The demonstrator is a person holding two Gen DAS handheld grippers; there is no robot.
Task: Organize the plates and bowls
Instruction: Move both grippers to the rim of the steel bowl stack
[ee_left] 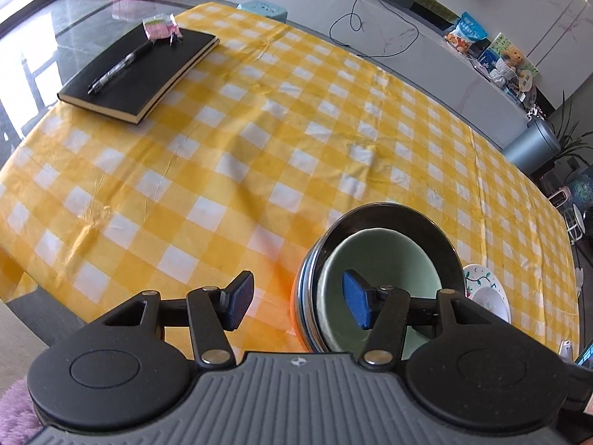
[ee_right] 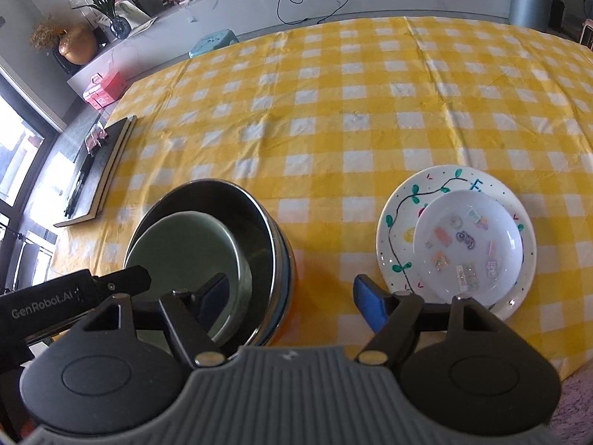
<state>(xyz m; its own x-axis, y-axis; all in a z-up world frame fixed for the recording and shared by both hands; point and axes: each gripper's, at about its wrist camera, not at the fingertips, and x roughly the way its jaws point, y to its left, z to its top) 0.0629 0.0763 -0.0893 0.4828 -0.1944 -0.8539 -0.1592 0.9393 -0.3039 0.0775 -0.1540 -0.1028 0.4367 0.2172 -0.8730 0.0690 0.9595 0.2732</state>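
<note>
A table under a yellow-and-white checked cloth (ee_left: pixel 259 141) fills both views. Near its front edge stands a dark steel bowl (ee_right: pixel 259 215) with an orange and blue outside. A pale green bowl (ee_right: pixel 185 244) sits inside it, leaning toward the near left of the steel bowl's wall.

To the right of the bowls, well apart from them, lies a white plate (ee_right: pixel 398 222) painted with a black vine and green leaves. A smaller white dish (ee_right: pixel 469 244) with little pastel pictures rests on it, set toward the plate's right and near side.

At the far left of the table lies a black notebook (ee_left: pixel 148 74) with a black pen (ee_left: pixel 120 68) on its cover. A small pink and green packet (ee_left: pixel 159 27) sits at its far corner.

The left gripper (ee_left: pixel 300 302) hangs above the near left rim of the bowls. Its jaws are spread, one blue pad (ee_left: pixel 241 300) over bare cloth and the other over the green bowl's inside. Nothing is pinched between them.

The right gripper (ee_right: pixel 292 298) points down at the cloth between the bowls and the plate. Its jaws are also spread and empty; the left pad hangs over the green bowl, the right pad near the plate's near left edge. Part of the left gripper's black body shows at the left edge of the right wrist view.
</note>
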